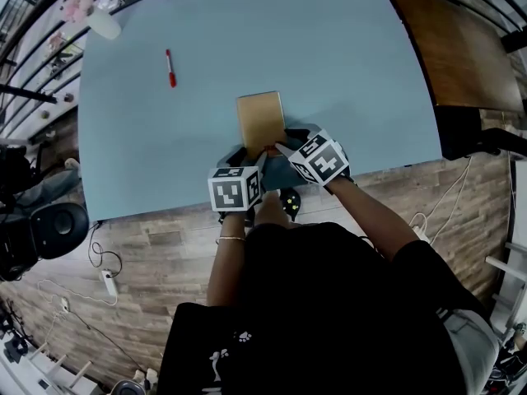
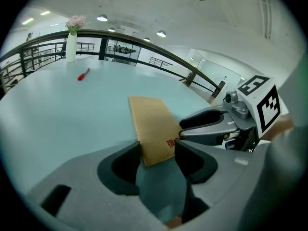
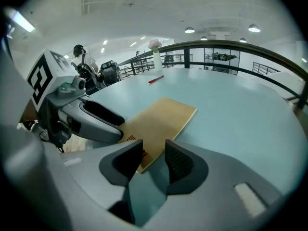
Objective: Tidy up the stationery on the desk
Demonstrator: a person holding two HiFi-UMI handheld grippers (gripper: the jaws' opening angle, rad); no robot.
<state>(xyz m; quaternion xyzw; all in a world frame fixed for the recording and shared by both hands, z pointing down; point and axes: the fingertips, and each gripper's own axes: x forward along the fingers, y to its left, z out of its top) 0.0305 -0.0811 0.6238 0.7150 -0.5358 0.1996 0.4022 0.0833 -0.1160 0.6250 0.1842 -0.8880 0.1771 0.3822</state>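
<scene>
- Head view: the brown envelope (image 1: 261,118) lies flat near the blue desk's (image 1: 346,72) front edge. My left gripper (image 1: 249,152) and right gripper (image 1: 277,148) crowd its near end and could collide.
- Left gripper view: my jaws are wide apart and straddle its near edge without clamping it. Closing them may only shove it.
- Right gripper view: my jaws are partly open at its corner and hold nothing. The thin edge could slip out.

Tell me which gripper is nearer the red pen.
Left. The left gripper sits at the brown envelope's near-left corner, on the side of the red pen. The right gripper is at the near-right corner, farther from it.
</scene>
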